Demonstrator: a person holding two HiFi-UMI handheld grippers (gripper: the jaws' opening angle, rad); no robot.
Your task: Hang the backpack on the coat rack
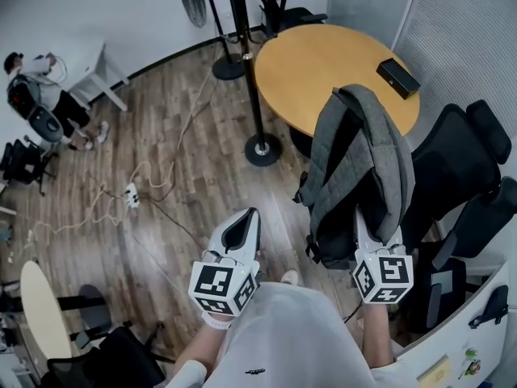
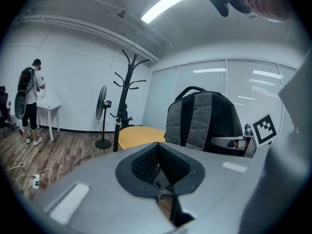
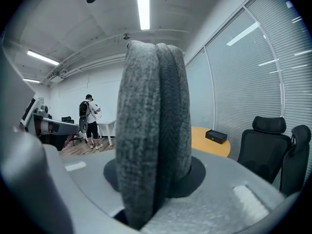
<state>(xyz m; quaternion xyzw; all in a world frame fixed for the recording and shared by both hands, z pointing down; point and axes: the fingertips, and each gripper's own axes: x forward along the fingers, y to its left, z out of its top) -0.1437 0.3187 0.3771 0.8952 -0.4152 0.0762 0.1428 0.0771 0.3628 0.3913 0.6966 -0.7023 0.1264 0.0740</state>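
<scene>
Right tongs [image 3: 155,147]: clenched on the grey shoulder straps [image 3: 151,106], two padded bands pressed side by side between the jaws. Grey-and-black backpack [image 1: 355,164] hangs upright from that grip, in the air in front of the person. Its bottom is level with the tongs in the head view. What is inside it is not visible.

Left tongs [image 2: 158,147]: tips together, nothing between them, just left of the backpack and not touching it.

Beyond: round wooden desk [image 1: 315,71] behind the backpack, carrying a shut black box [image 1: 397,77] near its right edge. Black coat rack [image 1: 245,63] stands on the wood floor [image 1: 161,136] at the desk's left edge, well apart from the backpack, its hooks bare in the left gripper view. Black office chair [image 1: 460,164] on the right. Standing fan [image 2: 102,112] and another person [image 1: 36,95] by the far wall.
</scene>
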